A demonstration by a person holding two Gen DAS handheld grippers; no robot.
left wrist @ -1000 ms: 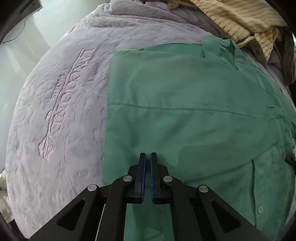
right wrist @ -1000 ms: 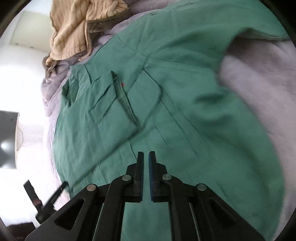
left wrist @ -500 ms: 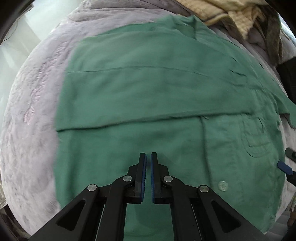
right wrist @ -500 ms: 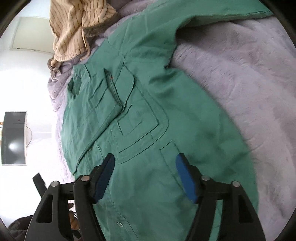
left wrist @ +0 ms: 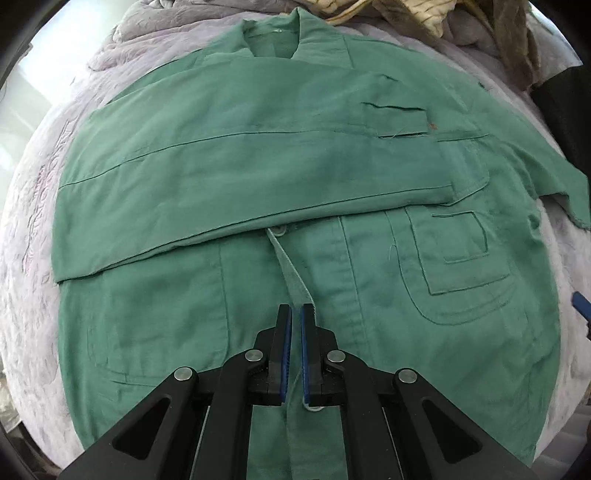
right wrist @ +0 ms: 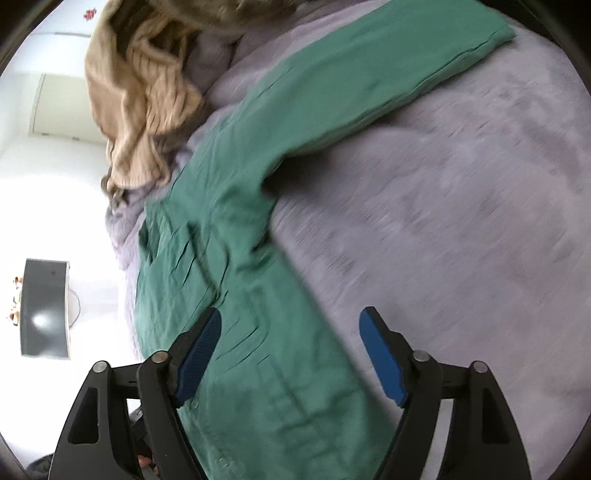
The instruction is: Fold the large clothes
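Note:
A green button-up jacket lies front up on a lilac blanket, collar at the far end. One sleeve is folded across its chest. My left gripper is shut just above the front placket, and I see nothing clamped between the pads. In the right wrist view the jacket's body runs down the left, and the other sleeve stretches out to the upper right. My right gripper hovers over the jacket's side edge, its jaws opening wide with no cloth pinched.
A tan striped garment is heaped beyond the collar, also seen as crumpled tan cloth at the top of the left wrist view. A dark screen hangs on the white wall at left. Bare lilac blanket spreads right of the jacket.
The left gripper slid from the jacket's left edge to over its middle and stayed shut. The right gripper's jaws went from shut to wide, and it moved toward the jacket's side and the blanket.

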